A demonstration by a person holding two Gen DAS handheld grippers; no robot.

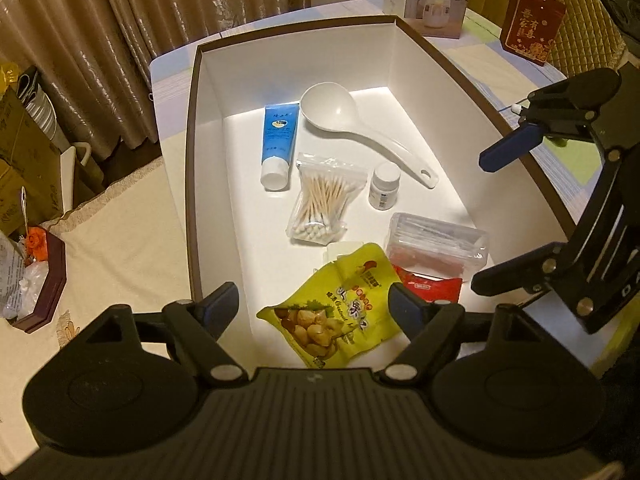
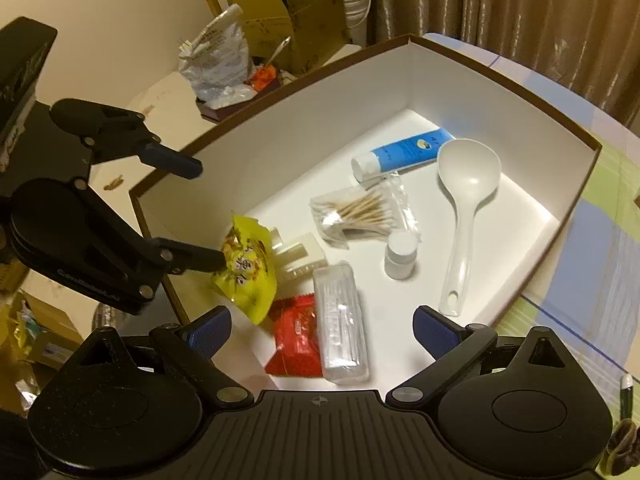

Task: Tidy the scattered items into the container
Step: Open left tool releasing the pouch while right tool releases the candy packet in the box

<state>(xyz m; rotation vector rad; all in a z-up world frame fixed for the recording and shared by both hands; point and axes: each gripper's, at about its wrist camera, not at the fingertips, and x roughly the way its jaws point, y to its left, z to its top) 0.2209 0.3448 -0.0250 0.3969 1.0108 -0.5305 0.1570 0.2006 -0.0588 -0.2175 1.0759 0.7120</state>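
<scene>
In the box (image 1: 208, 160) | ladle (image 1: 360, 130) handle toward right gripper (image 2: 322, 330) | both grippers' fingers apart, left gripper (image 1: 316, 306)

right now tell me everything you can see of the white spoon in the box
The white spoon is a glossy, plastic-looking ladle with a deep round bowl and a long flat handle ending in a hang hole. It lies flat, bowl up, on the floor of the box, bowl beside the blue tube, handle running past the small white bottle. Nothing grips it.
</scene>
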